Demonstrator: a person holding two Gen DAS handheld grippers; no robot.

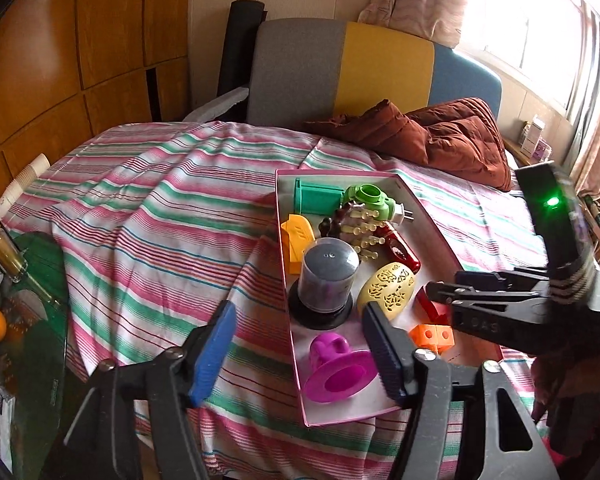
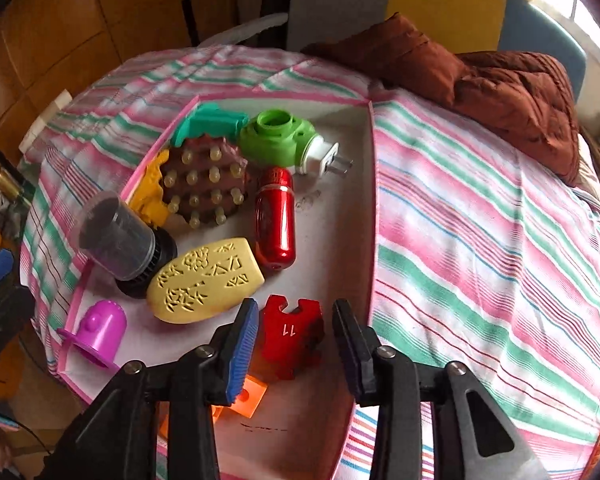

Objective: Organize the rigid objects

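A pink-rimmed shallow box [image 1: 283, 240] [image 2: 374, 200] lies on the striped bedspread and holds several plastic objects. My right gripper [image 2: 296, 340] points down into its near end, jaws slightly apart around a red notched piece [image 2: 292, 336] that rests on the box floor; small gaps show on both sides. In the left wrist view the right gripper [image 1: 440, 292] reaches in from the right over that red piece [image 1: 430, 306]. My left gripper [image 1: 300, 356] hangs open over the box's near left edge with nothing held, above a purple cup [image 1: 336, 372] lying on its side.
Also in the box are orange cubes [image 2: 248, 396], a yellow perforated oval [image 2: 204, 280], a disc spindle case [image 2: 120, 236], a red capsule [image 2: 274, 216], a brown studded massager [image 2: 204, 176] and a green plug [image 2: 280, 140]. A brown quilt [image 1: 452, 140] lies behind. A glass table [image 1: 40, 320] stands left.
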